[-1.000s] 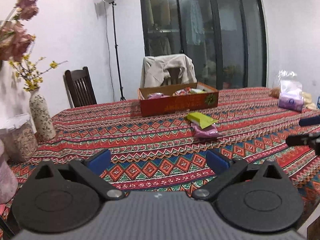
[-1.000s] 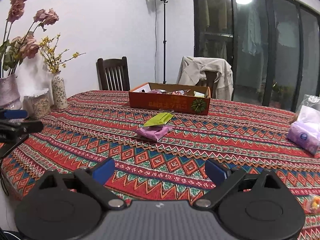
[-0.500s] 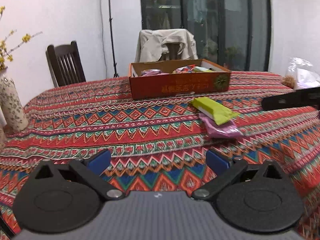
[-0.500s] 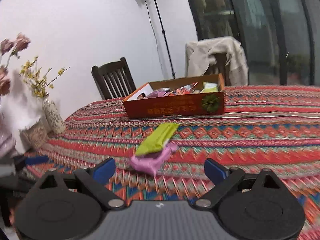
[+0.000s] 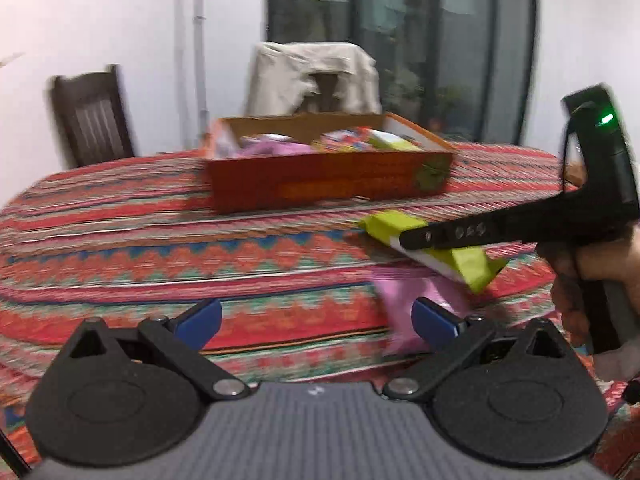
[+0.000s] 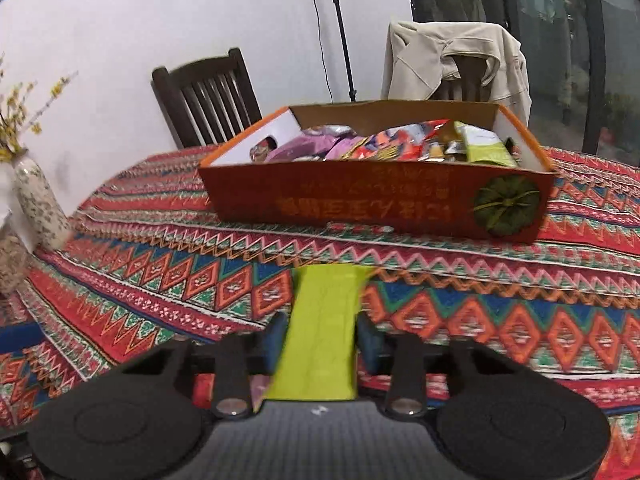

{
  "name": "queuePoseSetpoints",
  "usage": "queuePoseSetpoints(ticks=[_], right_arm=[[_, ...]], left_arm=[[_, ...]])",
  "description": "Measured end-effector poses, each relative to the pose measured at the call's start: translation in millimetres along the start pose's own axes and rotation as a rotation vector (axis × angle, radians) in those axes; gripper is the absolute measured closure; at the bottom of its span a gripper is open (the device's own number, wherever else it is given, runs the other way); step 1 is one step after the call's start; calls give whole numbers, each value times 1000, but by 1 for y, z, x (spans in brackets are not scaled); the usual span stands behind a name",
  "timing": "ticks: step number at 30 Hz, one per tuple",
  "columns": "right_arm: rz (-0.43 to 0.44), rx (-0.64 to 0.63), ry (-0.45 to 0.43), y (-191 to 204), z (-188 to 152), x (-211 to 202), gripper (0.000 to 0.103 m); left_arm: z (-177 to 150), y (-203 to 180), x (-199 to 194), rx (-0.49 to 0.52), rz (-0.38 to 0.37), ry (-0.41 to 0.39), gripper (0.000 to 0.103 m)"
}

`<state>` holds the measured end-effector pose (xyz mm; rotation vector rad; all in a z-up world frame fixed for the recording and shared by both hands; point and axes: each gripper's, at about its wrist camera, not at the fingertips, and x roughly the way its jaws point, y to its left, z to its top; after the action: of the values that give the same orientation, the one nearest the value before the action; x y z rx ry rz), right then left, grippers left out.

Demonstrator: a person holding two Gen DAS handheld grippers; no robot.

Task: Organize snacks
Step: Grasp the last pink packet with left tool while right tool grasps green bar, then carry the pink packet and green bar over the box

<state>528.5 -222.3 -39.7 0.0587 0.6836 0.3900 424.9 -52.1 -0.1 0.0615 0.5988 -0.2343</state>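
Observation:
A green snack packet (image 6: 324,320) lies on the patterned tablecloth (image 6: 160,276) in front of an orange cardboard box (image 6: 376,204) filled with several snack packets. My right gripper (image 6: 322,338) is closing on the green packet, and both blue pads press against its long sides. In the left wrist view the same green packet (image 5: 468,266) shows under the right gripper's black finger (image 5: 440,234), resting partly on a pink packet (image 5: 404,292). My left gripper (image 5: 316,320) is open just above the cloth, with its right pad next to the pink packet. The box (image 5: 328,184) sits beyond.
A speckled vase (image 6: 38,204) with flowers stands at the table's left edge. A dark wooden chair (image 6: 208,96) and a chair draped with a beige jacket (image 6: 452,60) stand behind the table. A hand (image 5: 600,272) holds the right gripper's handle.
Both grippers have moved forward and down towards the two packets. The right gripper, wide open before, has closed on the green packet. The left gripper stays open.

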Motion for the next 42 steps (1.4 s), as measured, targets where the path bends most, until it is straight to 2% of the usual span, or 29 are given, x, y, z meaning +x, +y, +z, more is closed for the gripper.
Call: queuePoseSetpoints(ticks=[4,7,9,11,12,13,14,20,27,36,42], right_arm=[[-36,33,-53,-40,-11,-38,69],[-59,49,-67,-61,-25,-62,69],[-66,53,-73,-68,-35,-74,69],[-72,56,-83,-72,-44,-86,69],[-71,60,-88,-74,-48,-90,69],[-68,61,-95,-75,-52,-95,69],[-65,61,-100,-75,-54,-98,69],[-67,35,-127,-68,-64,-113,69],[-39,10,-134,-51,-79,-143,69],[-6,-69,-217,-3,-98,-235,69],[-15,-111,-270,23,-104,-279,69]], left_arm=[[4,-35,36,33,-65,47,0],[3,-54,55,64,-53,55,2],[4,-59,64,48,-63,76,8],[3,-60,72,18,-67,105,18],[2,-62,71,19,-58,91,21],[2,-63,71,25,-47,87,32],[2,-65,70,35,-36,78,38],[-1,-69,57,31,-51,79,41],[-4,-54,-21,-23,-37,-11,41],[-14,-20,-146,-84,70,-146,41],[-18,-8,-182,-108,53,-180,41]])
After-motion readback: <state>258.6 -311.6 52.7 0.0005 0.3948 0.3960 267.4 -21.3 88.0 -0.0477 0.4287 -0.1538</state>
